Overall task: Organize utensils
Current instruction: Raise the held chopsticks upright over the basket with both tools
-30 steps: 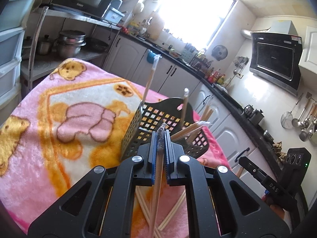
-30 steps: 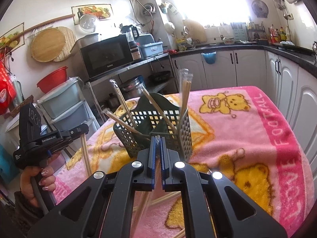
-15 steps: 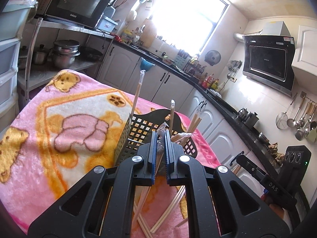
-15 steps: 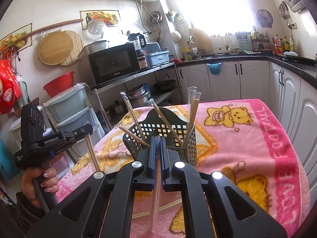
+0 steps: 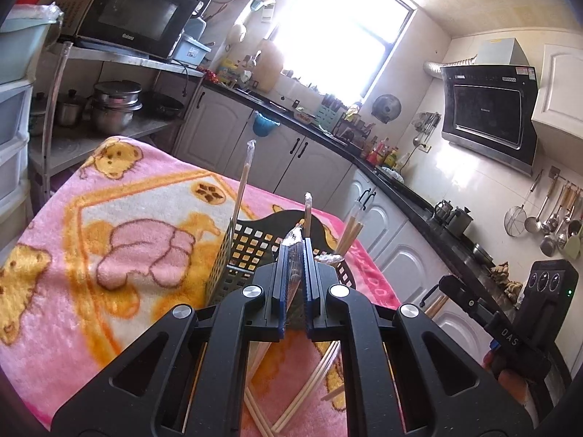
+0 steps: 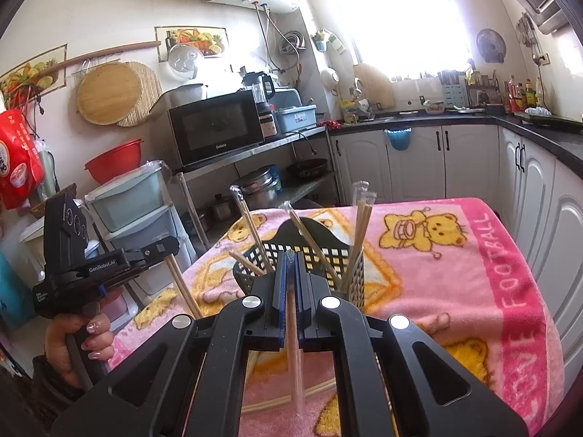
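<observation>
Near the middle of the worktop, on the pink bear blanket [image 6: 455, 273], I see the black mesh utensil basket [image 6: 328, 255] with several wrapped chopstick pairs [image 6: 360, 218] leaning out of it. My left hand-held gripper [image 5: 294, 255] is clamped on 1 wrapped chopstick pair [image 5: 293, 244], raised just in front of the basket. My right hand-held gripper [image 6: 289, 269] pinches another wrapped pair [image 6: 293, 346] that hangs below its fingers. Loose chopsticks [image 5: 313, 382] lie on the blanket beneath.
</observation>
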Demonstrator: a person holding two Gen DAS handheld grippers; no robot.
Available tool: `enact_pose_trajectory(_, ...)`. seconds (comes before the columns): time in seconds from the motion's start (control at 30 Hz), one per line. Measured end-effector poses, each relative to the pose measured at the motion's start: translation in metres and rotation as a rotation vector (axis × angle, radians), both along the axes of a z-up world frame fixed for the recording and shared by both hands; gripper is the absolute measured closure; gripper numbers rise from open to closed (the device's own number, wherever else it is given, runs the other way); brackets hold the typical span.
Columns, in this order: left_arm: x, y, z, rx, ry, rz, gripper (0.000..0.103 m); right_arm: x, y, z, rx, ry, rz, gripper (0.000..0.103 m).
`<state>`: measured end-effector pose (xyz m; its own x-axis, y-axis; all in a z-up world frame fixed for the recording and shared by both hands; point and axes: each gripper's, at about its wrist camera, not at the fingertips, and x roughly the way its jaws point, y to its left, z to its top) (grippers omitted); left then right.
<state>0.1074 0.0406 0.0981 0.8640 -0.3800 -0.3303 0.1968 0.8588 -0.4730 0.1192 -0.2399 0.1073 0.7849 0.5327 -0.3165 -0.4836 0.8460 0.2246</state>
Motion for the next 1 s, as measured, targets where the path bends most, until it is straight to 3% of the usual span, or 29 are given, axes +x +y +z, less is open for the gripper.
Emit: enact_pose_trajectory(1.0, 0.012, -0.008, 0.073, 0.021, -0.188, -0.022, 0.099, 0.014, 0.013, 0.057, 0.054, -0.158, 0.014, 0.099)
